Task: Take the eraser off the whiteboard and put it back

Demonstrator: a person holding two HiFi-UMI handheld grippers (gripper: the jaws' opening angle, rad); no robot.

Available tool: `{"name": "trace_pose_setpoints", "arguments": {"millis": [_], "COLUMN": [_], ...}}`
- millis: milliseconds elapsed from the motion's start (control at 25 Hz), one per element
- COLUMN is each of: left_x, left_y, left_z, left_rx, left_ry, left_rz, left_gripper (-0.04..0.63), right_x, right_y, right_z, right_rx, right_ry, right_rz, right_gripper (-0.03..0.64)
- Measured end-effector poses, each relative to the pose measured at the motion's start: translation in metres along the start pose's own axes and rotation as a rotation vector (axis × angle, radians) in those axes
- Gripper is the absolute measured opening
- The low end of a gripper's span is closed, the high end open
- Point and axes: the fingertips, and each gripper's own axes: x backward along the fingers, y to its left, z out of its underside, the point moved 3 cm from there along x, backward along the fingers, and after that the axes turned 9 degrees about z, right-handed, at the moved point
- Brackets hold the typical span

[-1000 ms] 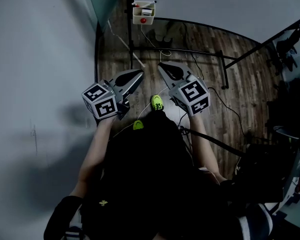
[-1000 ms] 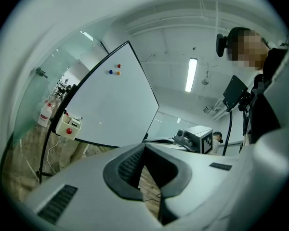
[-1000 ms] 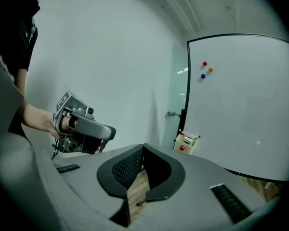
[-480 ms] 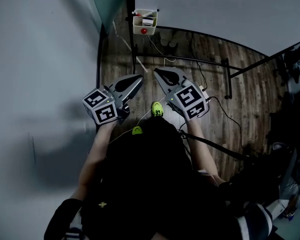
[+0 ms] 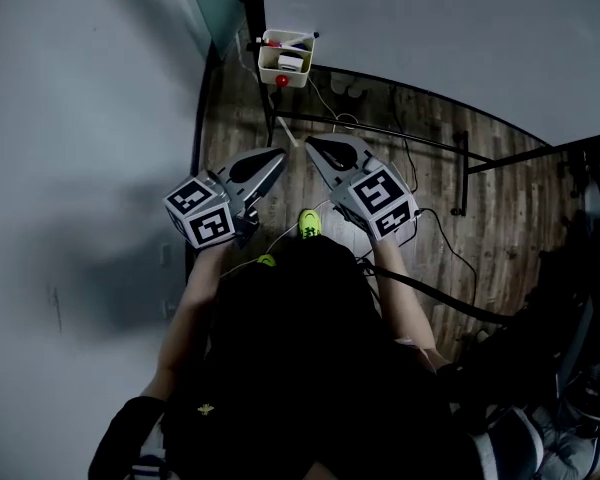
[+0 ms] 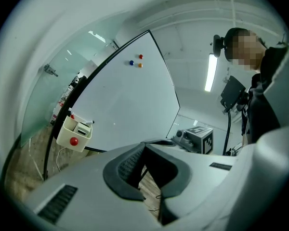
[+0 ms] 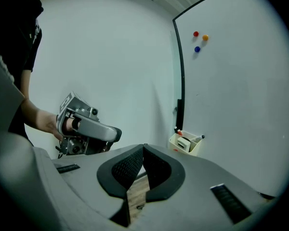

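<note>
Eraser in holder box at whiteboard corner, 12 o'clock from both claws. Right claw marginally nearer, jaws pressed together, empty. Left claw likewise closed, empty. Eraser axis too small to tell.

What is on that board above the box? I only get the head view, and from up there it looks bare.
Observer: A red magnet, an orange magnet and a blue magnet sit close together high on the board.
Operator: And those two claws, are they open?
Observer: The left gripper is shut; its jaw tips meet with nothing between them.
Operator: The other one?
Observer: The right gripper is shut and empty too.
</note>
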Motion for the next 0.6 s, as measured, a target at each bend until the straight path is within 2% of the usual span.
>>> {"name": "trace_pose_setpoints", "arguments": {"millis": [600], "left_x": [-0.051], "left_y": [0.041], "left_z": [-0.011], "left_rx": [0.020], "left_ry": [-0.051], "left_rz": [-0.125], "left_gripper": [0.017], "right_x": [-0.029], "right_y": [-0.069], "right_z": [0.007], "right_rx": [0.042], "right_ry": [-0.015], "right_rz": [-0.125], "right_gripper": [0.018]}}
